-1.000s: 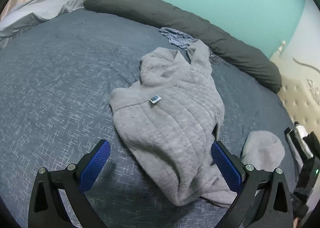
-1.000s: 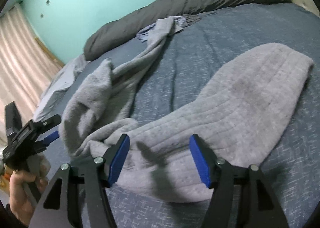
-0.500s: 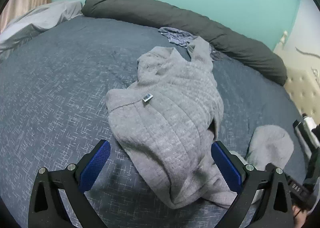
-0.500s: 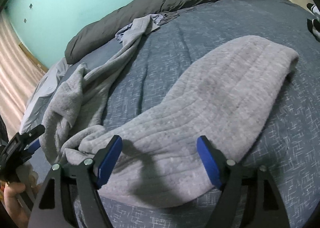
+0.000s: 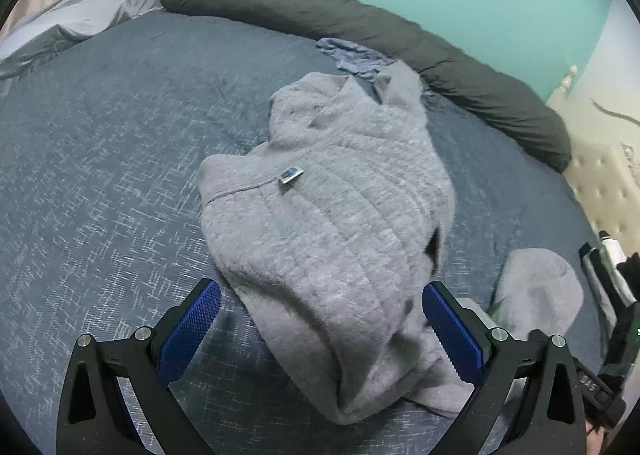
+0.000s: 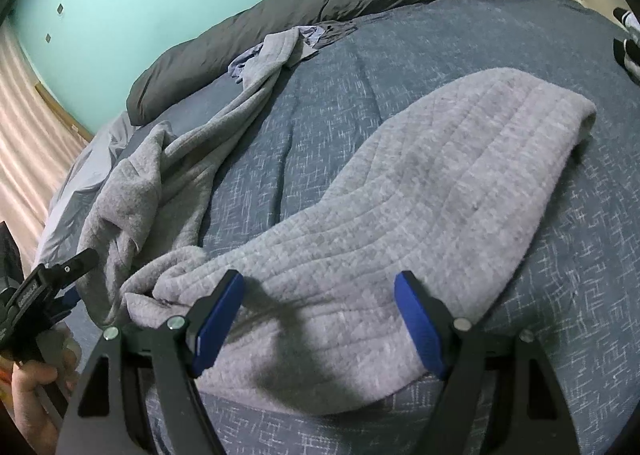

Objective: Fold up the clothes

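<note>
A grey quilted sweatshirt (image 5: 332, 223) lies crumpled on the blue bedspread (image 5: 100, 183), a small label (image 5: 291, 175) showing on top. My left gripper (image 5: 322, 319) hangs open just above its near bunched edge, nothing between the blue pads. One sleeve (image 6: 432, 191) stretches flat to the right in the right wrist view, where my right gripper (image 6: 320, 319) stands open over the sleeve's near end. The rest of the sweatshirt (image 6: 160, 183) bunches at the left there. The sleeve's cuff (image 5: 540, 291) shows at the right in the left wrist view.
A long dark grey bolster (image 5: 360, 31) runs along the teal wall at the bed's far side. A blue-grey garment (image 5: 352, 55) lies by it. A pale grey pillow (image 5: 72, 23) sits far left. A tufted headboard (image 5: 600, 183) stands at the right. Black-and-white socks (image 6: 628, 43) lie at the bed's right edge.
Both grippers have edged forward and lower over the sweatshirt, which looms slightly larger. The garment itself has not moved, and both stay open.
</note>
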A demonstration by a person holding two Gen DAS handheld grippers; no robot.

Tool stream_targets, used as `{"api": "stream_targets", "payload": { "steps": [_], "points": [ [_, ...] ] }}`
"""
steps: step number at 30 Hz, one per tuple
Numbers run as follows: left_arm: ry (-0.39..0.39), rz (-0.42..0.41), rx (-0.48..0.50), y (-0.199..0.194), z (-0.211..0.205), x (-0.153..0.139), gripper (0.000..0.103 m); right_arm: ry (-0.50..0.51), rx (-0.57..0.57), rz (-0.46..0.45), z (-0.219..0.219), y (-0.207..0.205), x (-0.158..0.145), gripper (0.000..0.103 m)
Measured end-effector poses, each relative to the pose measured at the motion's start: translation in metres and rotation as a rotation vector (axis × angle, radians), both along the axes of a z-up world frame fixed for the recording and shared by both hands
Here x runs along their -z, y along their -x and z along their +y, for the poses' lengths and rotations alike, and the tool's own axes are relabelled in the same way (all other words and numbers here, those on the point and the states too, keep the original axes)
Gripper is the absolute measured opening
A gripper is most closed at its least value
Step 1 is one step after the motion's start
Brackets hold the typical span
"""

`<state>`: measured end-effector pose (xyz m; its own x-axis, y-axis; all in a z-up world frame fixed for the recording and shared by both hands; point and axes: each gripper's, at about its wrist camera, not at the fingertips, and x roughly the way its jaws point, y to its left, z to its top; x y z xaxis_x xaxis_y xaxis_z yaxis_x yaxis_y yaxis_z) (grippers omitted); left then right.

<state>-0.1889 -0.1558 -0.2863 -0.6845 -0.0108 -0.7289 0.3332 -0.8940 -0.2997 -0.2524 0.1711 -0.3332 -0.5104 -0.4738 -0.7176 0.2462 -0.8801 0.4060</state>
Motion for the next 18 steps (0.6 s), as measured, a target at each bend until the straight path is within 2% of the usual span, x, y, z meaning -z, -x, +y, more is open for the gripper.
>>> {"api": "stream_targets", "payload": {
  "steps": [7,14,18],
  "points": [
    [0.015,-0.018,0.011,0.0048,0.0045,0.0037,0.102,0.015,-0.004,-0.010,0.0012,0.0010,0.0023,0.079],
    [0.013,0.018,0.032,0.0032,0.0065,-0.0016,0.102,0.022,-0.005,-0.013,0.0021,0.0013,0.0033,0.079],
    [0.012,0.030,0.041,0.0033,0.0064,-0.0043,0.091,0.021,-0.005,-0.015,0.0016,0.0016,0.0034,0.079]
  ]
}}
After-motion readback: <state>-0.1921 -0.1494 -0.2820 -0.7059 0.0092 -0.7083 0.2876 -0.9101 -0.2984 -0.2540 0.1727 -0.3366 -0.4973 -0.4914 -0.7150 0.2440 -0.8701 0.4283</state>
